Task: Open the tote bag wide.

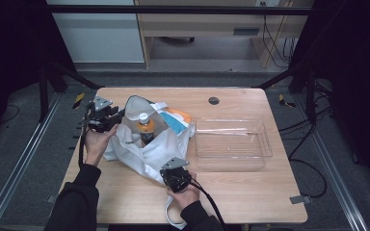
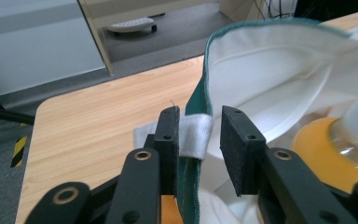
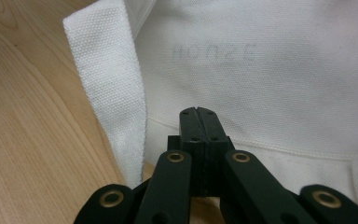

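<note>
A white cloth bag (image 1: 139, 150) lies open on the wooden table (image 1: 250, 192). Inside it stands a bottle (image 1: 145, 128) with a white cap and an orange label. My left gripper (image 1: 119, 116) is at the bag's left rim. In the left gripper view its jaws stand open (image 2: 199, 133) astride the green-edged rim (image 2: 204, 74) and a white strap, which rests against the left pad; the bottle (image 2: 335, 135) is close on the right. My right gripper (image 1: 173, 169) is at the bag's near corner. Its jaws are shut (image 3: 199, 112), tips against flat white fabric (image 3: 270, 70), beside a strap (image 3: 107, 79).
A clear plastic tray (image 1: 265, 153) sits right of the bag. An orange and blue item (image 1: 179, 118) pokes out at the bag's far side. A dark round hole (image 1: 214, 100) marks the table's far edge. A bag strap (image 1: 169, 214) loops under the right hand.
</note>
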The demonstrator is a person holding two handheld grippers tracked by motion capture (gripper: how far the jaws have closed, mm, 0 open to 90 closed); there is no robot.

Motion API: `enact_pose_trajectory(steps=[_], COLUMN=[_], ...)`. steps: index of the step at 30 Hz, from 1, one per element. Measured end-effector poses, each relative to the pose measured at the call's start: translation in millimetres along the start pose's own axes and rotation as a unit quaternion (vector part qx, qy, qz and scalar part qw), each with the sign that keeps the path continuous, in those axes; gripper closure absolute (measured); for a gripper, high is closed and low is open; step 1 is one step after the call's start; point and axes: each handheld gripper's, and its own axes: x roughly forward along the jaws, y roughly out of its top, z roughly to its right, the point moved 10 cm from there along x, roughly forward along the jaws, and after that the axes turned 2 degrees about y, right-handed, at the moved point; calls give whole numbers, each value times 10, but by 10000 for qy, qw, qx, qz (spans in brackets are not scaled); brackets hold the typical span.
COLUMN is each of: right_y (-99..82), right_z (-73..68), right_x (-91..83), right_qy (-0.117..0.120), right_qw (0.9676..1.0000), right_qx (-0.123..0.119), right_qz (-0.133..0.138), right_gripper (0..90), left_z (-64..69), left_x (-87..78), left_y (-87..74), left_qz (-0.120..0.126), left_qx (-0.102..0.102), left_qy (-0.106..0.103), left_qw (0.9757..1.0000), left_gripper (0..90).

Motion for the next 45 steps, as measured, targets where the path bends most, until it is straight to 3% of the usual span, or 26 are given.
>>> enact_pose_trajectory(steps=[7, 16, 21, 31, 39, 45], right_y=[0, 3, 6, 8, 8, 13], right_z=[3, -13, -16, -19, -13, -5], right_x=[2, 3, 8, 10, 10, 6], right_qy=[-14, 25, 22, 44, 57, 65], right_qw=[10000, 10000, 10000, 10000, 10000, 9999], right_qx=[-6, -4, 6, -17, 32, 130], right_qz=[2, -8, -2, -6, -10, -1], right_gripper=[900, 900, 900, 900, 900, 900], left_z=[11, 89, 135, 157, 130, 21], left_x=[134, 286, 441, 544, 470, 203], left_y=[-53, -41, -132, -248, -218, -199], left_qz=[-5, -191, -346, -315, -192, -83], left_qx=[48, 101, 64, -67, -110, -182], left_qy=[126, 183, 157, 65, -32, -83], left_qw=[9999, 9996, 9993, 9995, 9997, 9998], left_gripper=[809, 823, 824, 822, 765, 647])
